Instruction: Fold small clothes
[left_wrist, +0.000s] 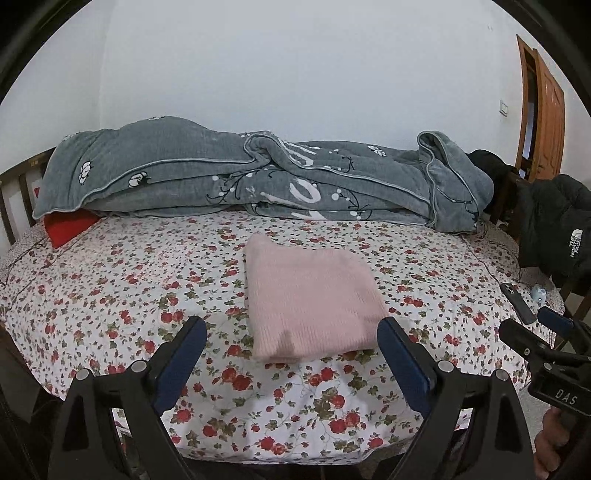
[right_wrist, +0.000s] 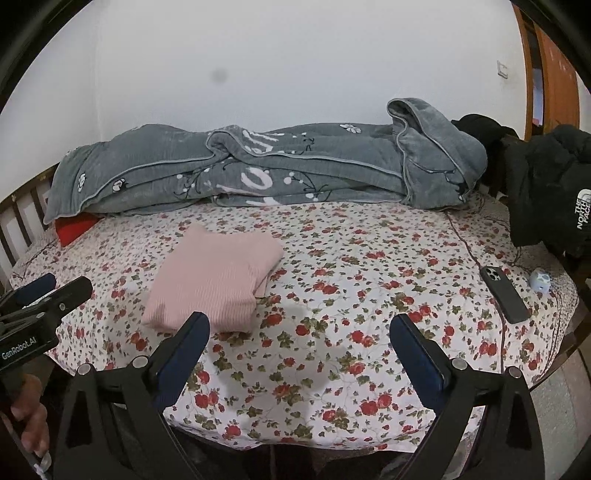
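Finishing the fold well is now a matter of leaving it alone: the pink sweater (left_wrist: 310, 299) lies as a tidy folded rectangle on the flowered bedsheet (left_wrist: 129, 295), just ahead of the left gripper (left_wrist: 291, 332) and partly between the lines of its fingers (left_wrist: 184, 347), while in the right wrist view it sits ahead and to the left of the right gripper (right_wrist: 299, 332), its near corner just behind the left finger. Both grippers stand wide apart and hold nothing; no pad presses on the cloth. By the look of it the fold is done or close to it, so the sound course is to keep the fingers clear of the near edge, which could snag and drag a layer open, and to press down flat only if an edge appears to spring up. Counted: one pink sweater, two grippers, one grey quilt (left_wrist: 236, 181) bunched far beyond the fingertips, one red item (left_wrist: 68, 229) peeking from under it at far left, one dark phone (right_wrist: 504, 295) to the right of the right gripper, one small pale-blue object (right_wrist: 540, 281) just past it, and one black jacket (right_wrist: 554, 192) at far right.
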